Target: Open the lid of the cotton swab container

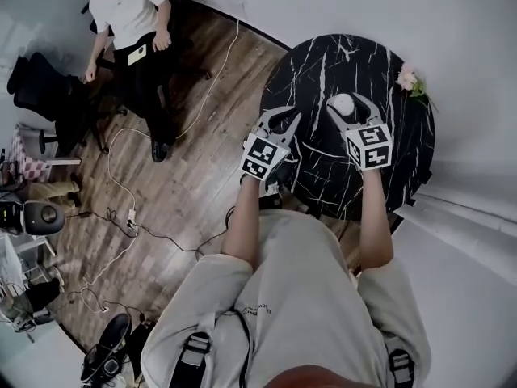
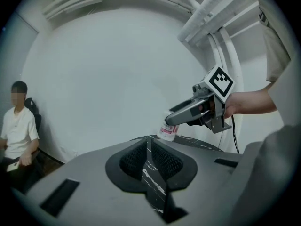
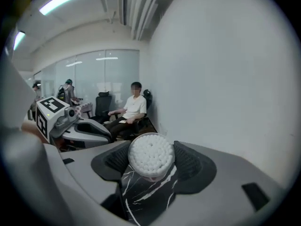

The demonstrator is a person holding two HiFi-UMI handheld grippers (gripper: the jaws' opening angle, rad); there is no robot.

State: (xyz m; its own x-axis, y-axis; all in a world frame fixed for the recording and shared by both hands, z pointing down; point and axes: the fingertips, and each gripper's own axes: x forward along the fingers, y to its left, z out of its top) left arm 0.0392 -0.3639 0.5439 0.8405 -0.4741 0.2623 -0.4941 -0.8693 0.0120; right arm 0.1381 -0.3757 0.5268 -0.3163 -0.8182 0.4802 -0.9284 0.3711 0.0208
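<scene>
Upper left of the head view: a seated person (image 1: 129,23). Centre: the left gripper (image 1: 282,122), jaws pressed together with nothing between them, at the left edge of the black marble table (image 1: 323,63). Right of centre: the right gripper (image 1: 347,111) clamps the cotton swab container (image 1: 340,103) by its sides over the tabletop; in the right gripper view its white swab tips face the camera. Far right: a pink flower (image 1: 408,79).

Glossy black, white-veined marble-look table (image 1: 323,71), wooden plank floor (image 1: 194,186), clear plastic cotton swab container (image 3: 151,156).
</scene>
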